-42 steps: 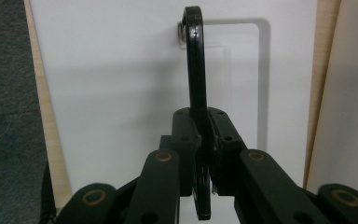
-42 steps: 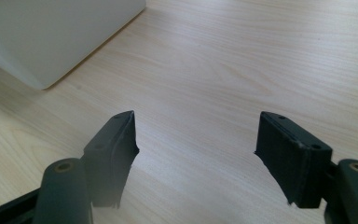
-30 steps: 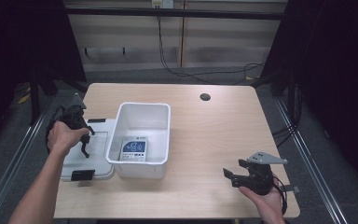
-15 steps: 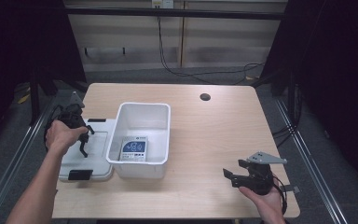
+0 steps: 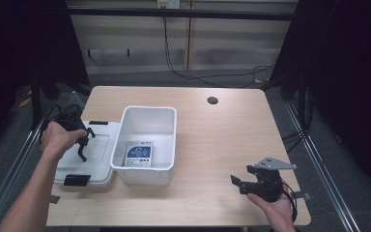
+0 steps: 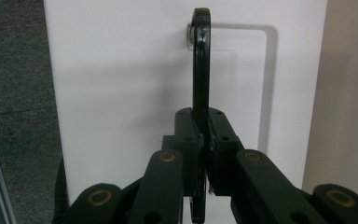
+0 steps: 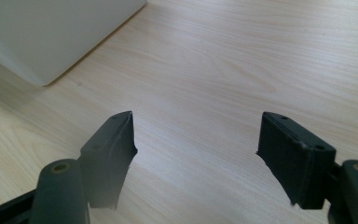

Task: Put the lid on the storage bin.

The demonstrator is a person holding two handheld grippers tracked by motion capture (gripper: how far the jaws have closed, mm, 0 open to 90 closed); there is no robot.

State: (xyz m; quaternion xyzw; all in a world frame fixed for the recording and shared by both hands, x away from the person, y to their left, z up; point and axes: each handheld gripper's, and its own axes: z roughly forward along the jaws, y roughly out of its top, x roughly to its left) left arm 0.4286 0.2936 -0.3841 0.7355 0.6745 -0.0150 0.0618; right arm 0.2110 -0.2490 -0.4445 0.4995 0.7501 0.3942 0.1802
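A white lid [image 5: 99, 145] lies flat on the table, left of an open white bin [image 5: 150, 112]. The lid [image 6: 121, 70] carries black latches at its far end [image 5: 98, 123] and near end [image 5: 76, 180]. My left gripper [image 5: 83, 146] hangs over the lid, fingers pointing down. In the left gripper view it [image 6: 204, 140] is shut on a thin black latch [image 6: 201, 60] that reaches up to a hinge on the lid. My right gripper [image 5: 239, 182] rests low near the table's front right; its jaws [image 7: 196, 135] stand open over bare wood with nothing between them.
A packet with blue print [image 5: 140, 154] lies in the bin's near end. The bin's corner [image 7: 51, 32] is at the upper left of the right gripper view. A round cable hole [image 5: 212, 100] sits at the table's far right. Dark floor runs along the lid's left.
My left hand and gripper have drifted slightly to the left over the lid. The right gripper has stayed where it was.
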